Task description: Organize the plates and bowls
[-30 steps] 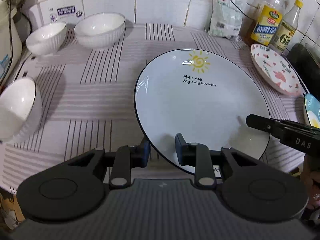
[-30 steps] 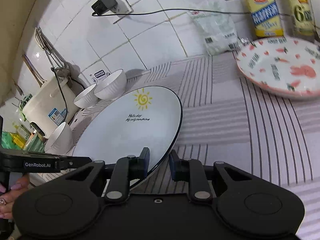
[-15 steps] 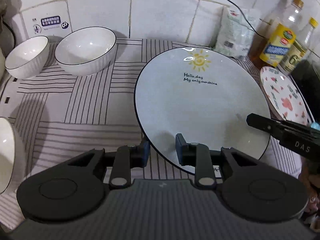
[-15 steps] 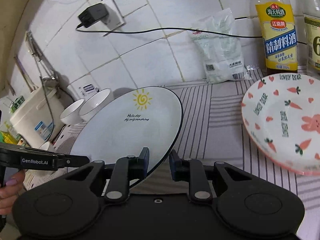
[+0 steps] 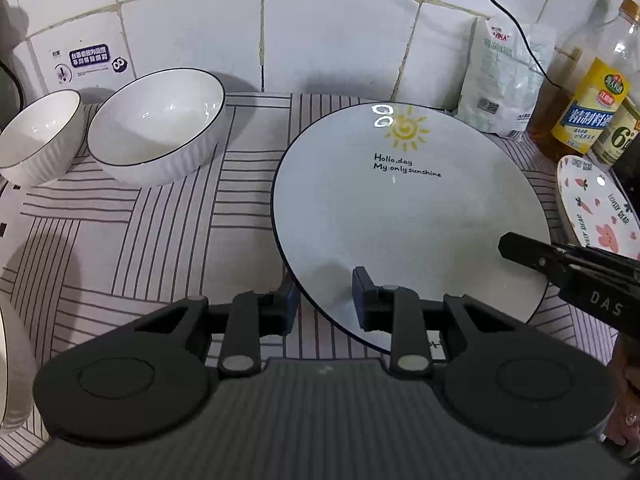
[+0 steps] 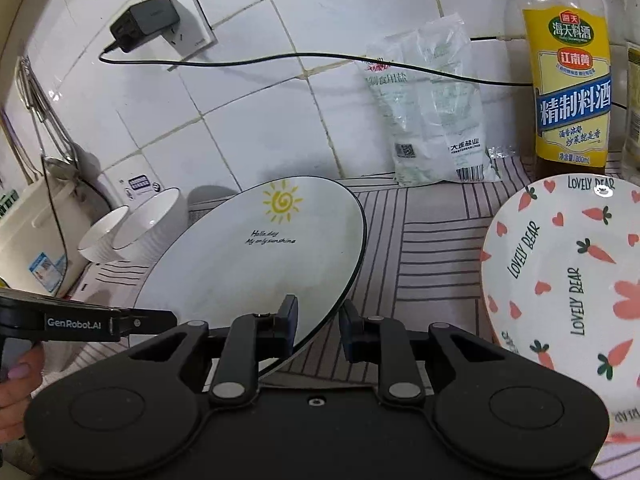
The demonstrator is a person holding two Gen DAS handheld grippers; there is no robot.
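Both my left gripper and right gripper pinch the sun plate's rim, centre frame. Two white bowls sit upper left; the carrot plate (right edge) lies just beside, bottles behind it.

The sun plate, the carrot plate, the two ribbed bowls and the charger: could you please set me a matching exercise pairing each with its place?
Things:
1. sun plate
2. carrot plate
3. ribbed bowls
4. charger

Places:
A. plugged into the wall socket
B. side by side by the tiled wall
C. held at its rim by both hand-held grippers
D. on the striped mat, before the bottles

Pairs: 1-C, 2-D, 3-B, 4-A
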